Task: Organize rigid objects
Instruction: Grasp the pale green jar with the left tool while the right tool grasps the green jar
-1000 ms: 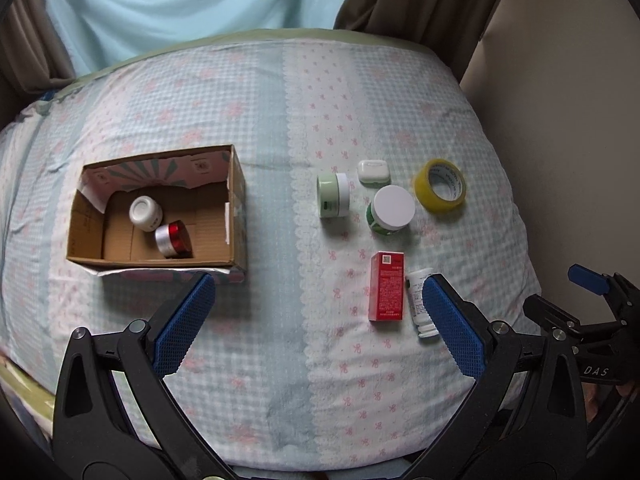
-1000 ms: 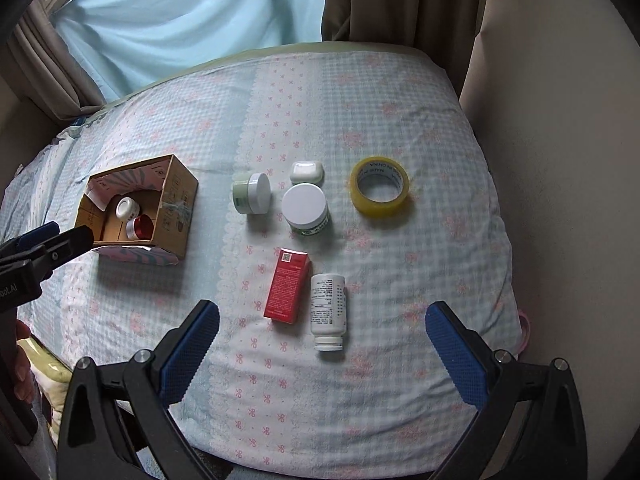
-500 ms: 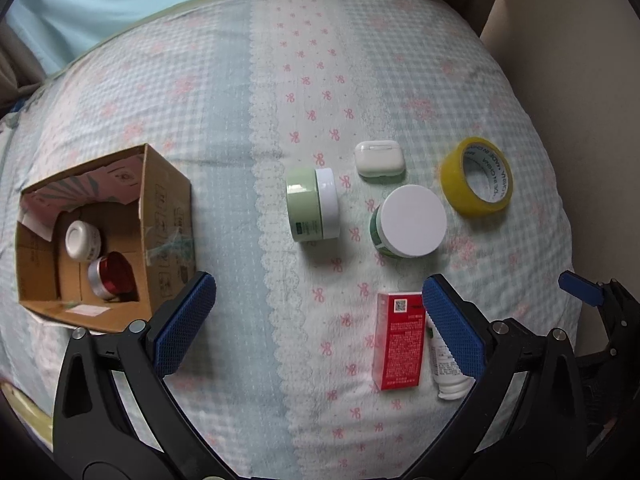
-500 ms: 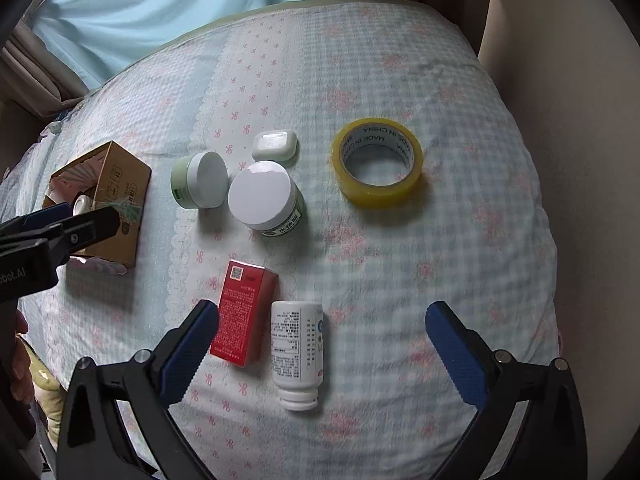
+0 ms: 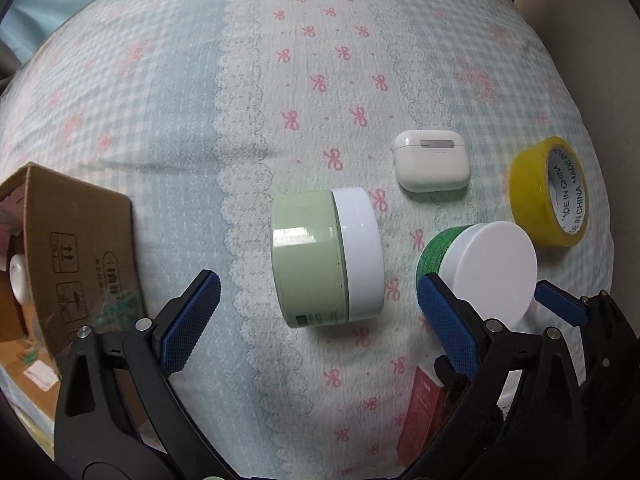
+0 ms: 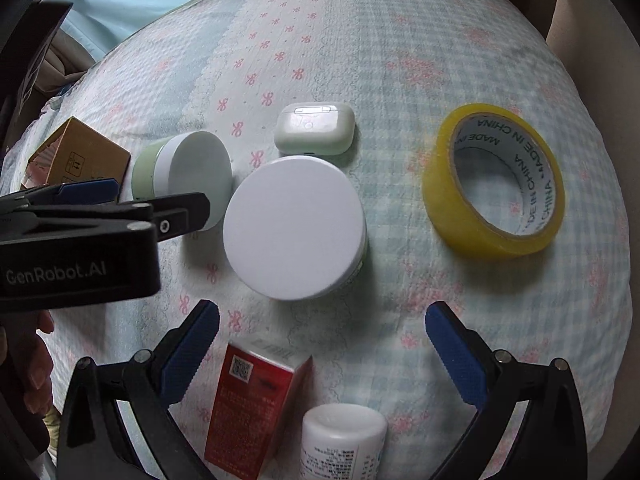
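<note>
A light green jar (image 5: 326,256) with a white lid lies on its side on the bedspread. My left gripper (image 5: 320,320) hangs just over it. Its jaws are closing, one on each side of the jar, and neither pad touches it. To the right stand a green jar with a wide white lid (image 5: 486,268), a white earbud case (image 5: 430,164) and a yellow tape roll (image 5: 556,192). My right gripper (image 6: 324,352) is open above a red box (image 6: 256,400) and a white bottle (image 6: 344,440) and touches neither. The wide-lidded jar (image 6: 294,226) lies just ahead of it.
An open cardboard box (image 5: 80,248) with a small white jar inside stands at the left. The left gripper's fingers (image 6: 180,204) cross the right wrist view beside the light green jar (image 6: 188,172). A hand (image 6: 36,360) shows at the lower left. The bed's edge falls away on the right, past the tape roll (image 6: 494,180).
Both grippers have come down close to the bed, so the objects look much larger. The left gripper now straddles the light green jar and its jaws stand slightly narrower.
</note>
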Demonstrator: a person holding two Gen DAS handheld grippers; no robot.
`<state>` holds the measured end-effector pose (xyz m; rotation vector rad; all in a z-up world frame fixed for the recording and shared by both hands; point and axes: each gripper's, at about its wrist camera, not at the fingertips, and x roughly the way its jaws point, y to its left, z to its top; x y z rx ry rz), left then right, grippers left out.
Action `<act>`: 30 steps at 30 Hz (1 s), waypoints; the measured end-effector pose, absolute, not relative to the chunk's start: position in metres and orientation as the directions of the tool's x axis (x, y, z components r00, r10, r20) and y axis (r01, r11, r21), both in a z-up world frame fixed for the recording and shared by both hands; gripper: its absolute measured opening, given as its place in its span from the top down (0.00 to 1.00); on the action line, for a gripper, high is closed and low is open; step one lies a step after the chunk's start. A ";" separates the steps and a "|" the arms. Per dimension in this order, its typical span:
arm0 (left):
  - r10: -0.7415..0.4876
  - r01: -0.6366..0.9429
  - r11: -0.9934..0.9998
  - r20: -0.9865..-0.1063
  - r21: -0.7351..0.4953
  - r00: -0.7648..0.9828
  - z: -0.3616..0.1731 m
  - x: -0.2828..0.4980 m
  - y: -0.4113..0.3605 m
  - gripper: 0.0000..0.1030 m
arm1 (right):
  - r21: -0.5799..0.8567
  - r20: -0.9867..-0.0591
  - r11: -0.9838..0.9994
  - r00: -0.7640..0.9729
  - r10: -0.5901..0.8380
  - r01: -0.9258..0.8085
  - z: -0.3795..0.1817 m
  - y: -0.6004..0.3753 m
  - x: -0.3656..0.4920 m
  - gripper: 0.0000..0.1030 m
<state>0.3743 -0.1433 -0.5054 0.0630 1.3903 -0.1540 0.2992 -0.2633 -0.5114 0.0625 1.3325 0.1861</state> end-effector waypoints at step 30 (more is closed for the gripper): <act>-0.142 0.132 0.984 -0.971 -0.118 0.194 -0.480 0.391 -0.132 0.62 | 0.093 -0.955 0.983 0.267 0.132 -0.156 -0.492 -0.248 0.316 0.35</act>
